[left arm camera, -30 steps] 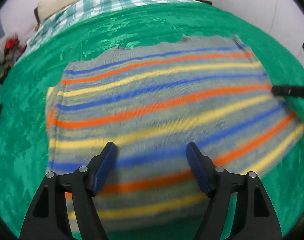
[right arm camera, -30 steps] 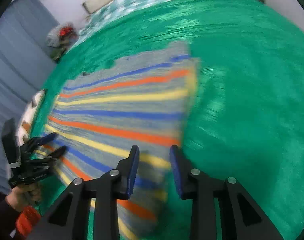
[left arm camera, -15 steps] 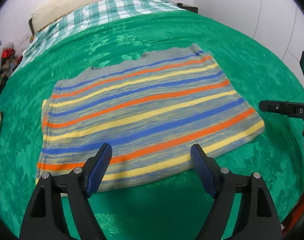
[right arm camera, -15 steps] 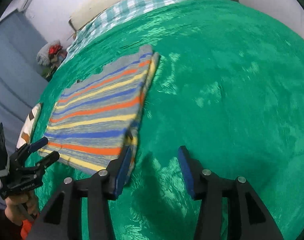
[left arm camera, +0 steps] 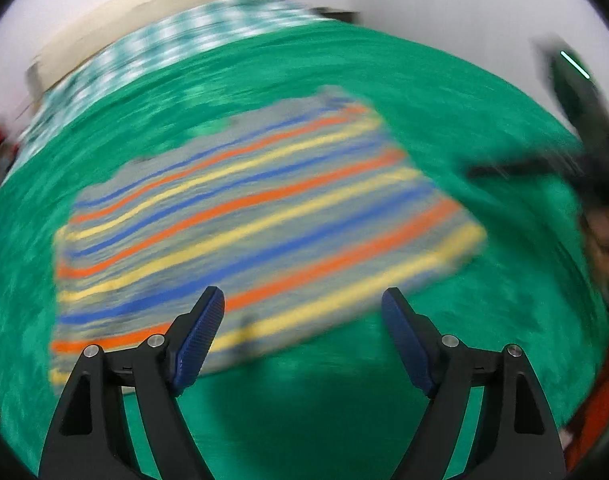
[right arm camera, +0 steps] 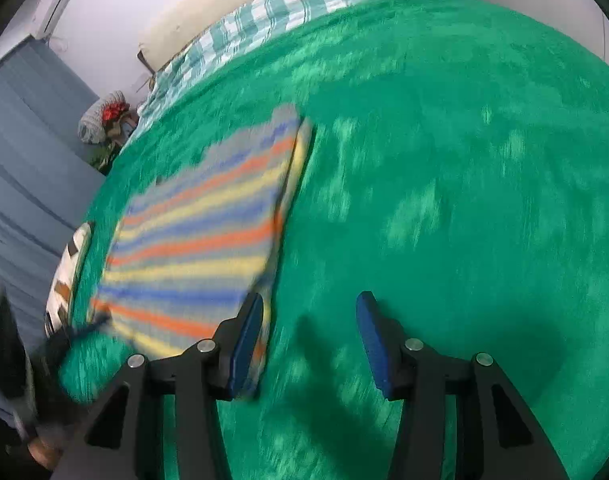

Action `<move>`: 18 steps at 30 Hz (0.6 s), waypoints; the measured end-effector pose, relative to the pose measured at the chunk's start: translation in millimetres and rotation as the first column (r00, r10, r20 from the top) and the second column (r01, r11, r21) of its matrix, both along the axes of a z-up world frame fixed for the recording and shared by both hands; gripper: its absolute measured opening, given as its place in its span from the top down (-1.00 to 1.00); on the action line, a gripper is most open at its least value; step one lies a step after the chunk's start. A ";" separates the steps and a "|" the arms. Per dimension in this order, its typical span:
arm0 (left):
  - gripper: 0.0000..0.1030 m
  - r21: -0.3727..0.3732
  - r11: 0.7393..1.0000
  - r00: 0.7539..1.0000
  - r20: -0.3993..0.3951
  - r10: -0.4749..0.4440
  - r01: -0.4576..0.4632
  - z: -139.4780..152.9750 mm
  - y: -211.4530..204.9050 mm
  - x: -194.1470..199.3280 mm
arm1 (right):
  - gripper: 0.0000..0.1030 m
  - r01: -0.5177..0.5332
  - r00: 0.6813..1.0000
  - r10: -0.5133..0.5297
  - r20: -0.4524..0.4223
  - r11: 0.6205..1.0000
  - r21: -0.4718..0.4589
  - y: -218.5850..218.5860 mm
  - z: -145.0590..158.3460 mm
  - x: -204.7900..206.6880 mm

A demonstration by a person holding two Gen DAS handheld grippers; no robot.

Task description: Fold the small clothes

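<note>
A small knit garment [left arm camera: 264,216] with blue, orange and yellow stripes on grey lies folded flat on the green blanket [left arm camera: 444,92]. In the left wrist view my left gripper [left arm camera: 302,304] is open with nothing between its blue pads, just above the garment's near edge. The right gripper [left arm camera: 504,170] shows blurred at the right of that view. In the right wrist view the garment [right arm camera: 200,236] lies to the left, and my right gripper [right arm camera: 310,304] hangs open over bare blanket beside its near right corner. The left gripper [right arm camera: 80,328] is a blur at the lower left.
A green-and-white checked sheet [right arm camera: 288,4] covers the bed's far end by a pale headboard. A heap of clothes [right arm camera: 108,116] sits off the far left corner. A patterned cloth [right arm camera: 68,276] lies at the bed's left edge. Green blanket [right arm camera: 464,160] spreads to the right of the garment.
Both grippers have pulled back from the striped garment and risen a little, and their jaws have widened. The garment stays folded on the blanket.
</note>
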State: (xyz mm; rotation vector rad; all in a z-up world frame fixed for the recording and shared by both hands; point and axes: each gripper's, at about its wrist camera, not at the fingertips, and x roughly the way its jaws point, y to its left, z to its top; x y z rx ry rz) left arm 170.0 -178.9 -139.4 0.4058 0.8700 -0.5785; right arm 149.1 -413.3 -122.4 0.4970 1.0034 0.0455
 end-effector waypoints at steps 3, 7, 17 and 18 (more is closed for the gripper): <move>-0.60 0.036 0.993 0.993 0.018 -0.115 0.115 -11.5 -31.1 -17.3 | -0.27 -0.004 1.000 0.004 0.012 1.000 0.023 -20.9 8.6 32.8; -0.60 0.018 0.989 0.989 0.027 -0.146 0.146 -20.4 -64.3 -15.2 | -0.27 -0.014 0.999 0.017 -0.031 0.995 0.096 -37.3 -1.0 80.5; 0.39 0.005 0.985 0.984 0.028 -0.174 0.174 -37.6 -101.5 5.0 | 0.69 -0.096 0.990 0.118 -0.079 0.966 0.240 -19.3 -34.0 156.8; 0.65 0.004 0.987 0.987 0.023 -0.162 0.162 -36.7 -101.6 9.1 | 0.82 -0.083 0.992 0.101 -0.081 0.976 0.203 -16.5 -32.9 157.9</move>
